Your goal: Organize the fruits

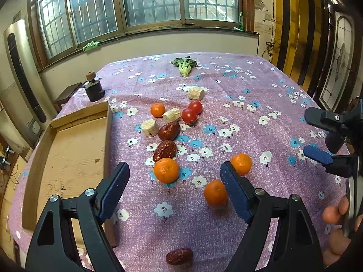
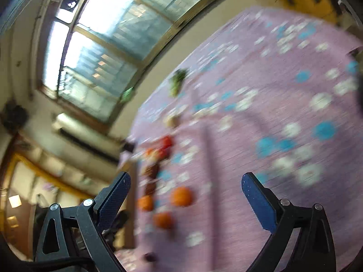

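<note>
1. your left gripper hangs over the near part of the table with its jaws wide apart and nothing between them; your right gripper is also spread wide and empty – its view is badly blurred.
2. the fruit lies scattered on the floral purple cloth: the nearest orange sits just beyond your left gripper's fingertips, a second orange touches the right pad.
3. two wrinkled red dates lie one behind the other, long axes slanting up to the right; another date lies near the edge, long axis across the view.
4. two glossy tomatoes sit beside pale, fibrous cut cylinders.
5. the shallow wooden tray lies left of the fruit – a leafy green lies far back.
</note>
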`<action>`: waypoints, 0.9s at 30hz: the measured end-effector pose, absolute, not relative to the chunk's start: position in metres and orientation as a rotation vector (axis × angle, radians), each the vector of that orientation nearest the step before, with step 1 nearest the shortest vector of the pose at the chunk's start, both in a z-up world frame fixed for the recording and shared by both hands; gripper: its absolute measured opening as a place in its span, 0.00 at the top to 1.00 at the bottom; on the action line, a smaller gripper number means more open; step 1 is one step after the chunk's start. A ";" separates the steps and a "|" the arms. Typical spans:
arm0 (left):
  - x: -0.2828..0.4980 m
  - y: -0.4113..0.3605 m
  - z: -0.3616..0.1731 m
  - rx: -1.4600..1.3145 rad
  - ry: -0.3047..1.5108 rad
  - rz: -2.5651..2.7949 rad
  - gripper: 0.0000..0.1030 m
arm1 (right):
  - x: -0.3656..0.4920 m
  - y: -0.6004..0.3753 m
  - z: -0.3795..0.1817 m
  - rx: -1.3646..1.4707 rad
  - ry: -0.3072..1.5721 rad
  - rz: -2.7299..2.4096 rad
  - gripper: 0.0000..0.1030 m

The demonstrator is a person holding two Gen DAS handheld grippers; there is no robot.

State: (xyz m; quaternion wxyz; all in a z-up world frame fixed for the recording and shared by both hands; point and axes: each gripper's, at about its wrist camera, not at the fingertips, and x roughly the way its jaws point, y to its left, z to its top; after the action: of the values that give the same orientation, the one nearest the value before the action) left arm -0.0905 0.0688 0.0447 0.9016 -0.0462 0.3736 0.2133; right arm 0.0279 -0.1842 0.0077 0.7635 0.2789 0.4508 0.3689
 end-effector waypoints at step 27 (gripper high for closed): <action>-0.134 0.072 0.034 -0.101 0.807 0.403 0.20 | -0.026 -0.092 0.042 -0.433 0.806 0.844 0.00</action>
State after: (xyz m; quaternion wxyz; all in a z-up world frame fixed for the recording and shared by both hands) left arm -0.1342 0.0724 0.0342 0.8988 -0.0486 0.3898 0.1945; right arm -0.0256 -0.0923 0.0417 0.8125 -0.2026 0.3777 0.3952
